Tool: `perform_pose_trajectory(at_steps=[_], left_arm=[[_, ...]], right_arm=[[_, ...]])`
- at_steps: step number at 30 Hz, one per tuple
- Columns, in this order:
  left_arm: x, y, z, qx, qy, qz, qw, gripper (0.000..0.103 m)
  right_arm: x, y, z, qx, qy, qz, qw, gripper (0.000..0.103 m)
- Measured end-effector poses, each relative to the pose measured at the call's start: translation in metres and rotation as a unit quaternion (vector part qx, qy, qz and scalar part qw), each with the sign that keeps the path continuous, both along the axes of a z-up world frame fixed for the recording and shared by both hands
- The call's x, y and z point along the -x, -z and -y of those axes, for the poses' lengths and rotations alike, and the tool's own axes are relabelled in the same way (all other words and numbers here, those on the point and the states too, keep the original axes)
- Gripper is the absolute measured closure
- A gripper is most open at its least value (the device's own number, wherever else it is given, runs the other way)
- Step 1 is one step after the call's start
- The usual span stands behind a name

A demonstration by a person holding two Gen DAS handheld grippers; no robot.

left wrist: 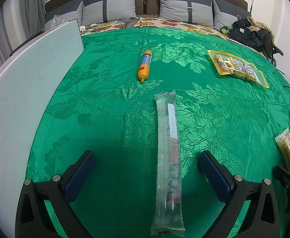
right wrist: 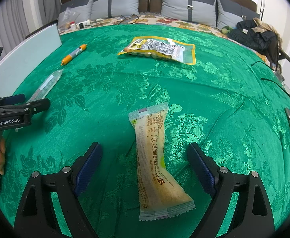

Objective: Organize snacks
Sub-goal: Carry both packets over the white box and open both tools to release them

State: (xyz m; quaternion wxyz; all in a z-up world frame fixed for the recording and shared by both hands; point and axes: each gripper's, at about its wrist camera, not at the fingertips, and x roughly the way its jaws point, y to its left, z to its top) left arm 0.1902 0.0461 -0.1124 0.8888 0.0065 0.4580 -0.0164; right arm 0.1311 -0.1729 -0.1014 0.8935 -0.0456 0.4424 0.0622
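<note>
Green brocade bed cover (left wrist: 105, 119) spreads wide; left gripper (left wrist: 147, 162) fingers apart astride long clear candy tube (left wrist: 167, 158), right gripper (right wrist: 145, 154) fingers apart astride beige snack bar packet (right wrist: 157, 158).

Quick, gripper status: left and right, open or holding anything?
Left gripper: open, holding nothing, fingers either side of the long clear packet.
Right gripper: open, holding nothing, fingers either side of the yellow snack bar.
</note>
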Motion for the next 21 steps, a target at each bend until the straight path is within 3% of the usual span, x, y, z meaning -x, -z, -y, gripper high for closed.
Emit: perform_pose_trajectory(at_steps=[17,19,21], left_arm=[[0.000,0.000,0.000,0.000,0.001,-0.001,1.0000,0.000],[-0.002,-0.001,0.000,-0.001,0.014,-0.022,0.9997,0.000],[-0.004,-0.003,0.004,-0.004,0.036,-0.057,0.9977,0.000]], right_arm=[[0.000,0.000,0.000,-0.003,-0.001,0.000,1.000,0.011],[-0.003,-0.001,0.002,-0.005,-0.031,-0.020,0.999,0.011],[-0.007,-0.008,0.010,-0.027,-0.070,-0.069,0.995,0.012]])
